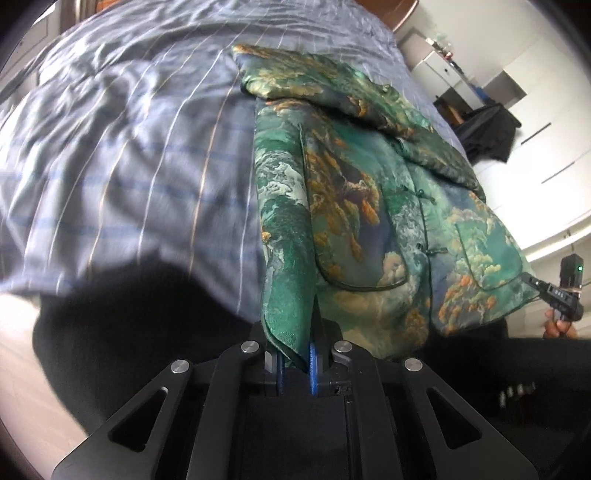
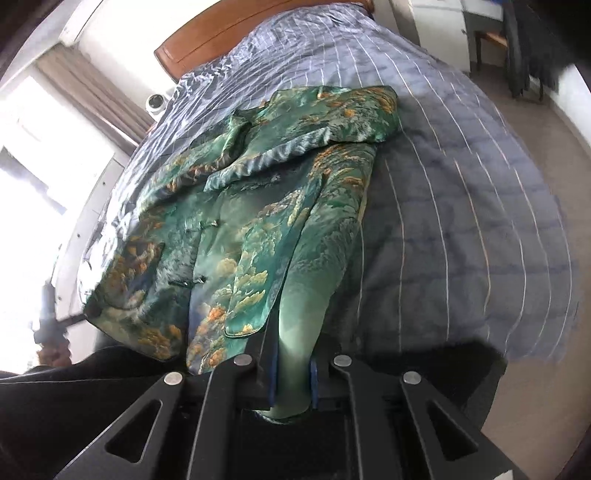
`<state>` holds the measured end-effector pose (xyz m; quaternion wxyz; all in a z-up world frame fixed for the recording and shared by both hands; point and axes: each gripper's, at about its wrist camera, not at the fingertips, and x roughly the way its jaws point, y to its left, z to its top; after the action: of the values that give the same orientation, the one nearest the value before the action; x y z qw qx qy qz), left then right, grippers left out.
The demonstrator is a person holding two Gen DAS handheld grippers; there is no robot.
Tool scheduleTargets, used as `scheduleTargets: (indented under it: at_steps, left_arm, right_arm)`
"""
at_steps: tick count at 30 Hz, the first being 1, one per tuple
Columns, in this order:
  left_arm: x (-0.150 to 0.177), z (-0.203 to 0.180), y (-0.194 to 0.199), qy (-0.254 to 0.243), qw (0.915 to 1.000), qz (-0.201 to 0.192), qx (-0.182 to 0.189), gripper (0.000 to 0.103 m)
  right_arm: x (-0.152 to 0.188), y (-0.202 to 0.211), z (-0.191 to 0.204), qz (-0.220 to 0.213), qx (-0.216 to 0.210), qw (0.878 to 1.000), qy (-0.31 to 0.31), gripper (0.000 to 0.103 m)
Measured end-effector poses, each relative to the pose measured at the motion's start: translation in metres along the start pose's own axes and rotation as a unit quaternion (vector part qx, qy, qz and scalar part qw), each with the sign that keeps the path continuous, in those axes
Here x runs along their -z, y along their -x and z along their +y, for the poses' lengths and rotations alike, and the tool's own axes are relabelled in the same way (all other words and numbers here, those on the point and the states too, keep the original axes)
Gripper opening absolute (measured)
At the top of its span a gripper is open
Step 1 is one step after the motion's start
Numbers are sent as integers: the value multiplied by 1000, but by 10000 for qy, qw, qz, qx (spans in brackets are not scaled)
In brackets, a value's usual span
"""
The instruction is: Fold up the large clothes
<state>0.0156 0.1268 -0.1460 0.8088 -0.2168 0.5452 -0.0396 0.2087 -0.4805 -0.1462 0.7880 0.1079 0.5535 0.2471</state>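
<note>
A green silk jacket with orange and white landscape print and knot buttons lies front up on the bed; it also shows in the right wrist view. Its sleeves are folded across the chest. My left gripper is shut on the jacket's near hem corner at one side. My right gripper is shut on the hem corner at the other side; it shows far right in the left wrist view. Both corners are lifted slightly at the bed's near edge.
The blue striped bedspread covers the bed. A wooden headboard stands at the far end. White cabinets and a dark garment on a chair stand beside the bed. A window with curtains is on the other side.
</note>
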Motion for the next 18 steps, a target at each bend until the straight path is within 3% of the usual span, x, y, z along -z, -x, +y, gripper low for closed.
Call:
scheduleTargets:
  at_steps: [3, 7, 14, 18]
  left_arm:
    - [19, 11, 19, 127, 9999, 89, 16, 7]
    - [1, 12, 39, 340, 9980, -260, 455, 7]
    - [-89, 7, 55, 441, 9873, -1099, 1057, 7]
    - [-149, 15, 32, 574, 9867, -1220, 905, 7]
  right_arm:
    - [13, 18, 1, 52, -192, 9998, -92, 12]
    - [8, 33, 5, -138, -463, 9986, -192, 11]
    - [-81, 29, 8, -930, -721, 9930, -25, 11]
    - [-131, 7, 3, -1258, -743, 9890, -249, 11]
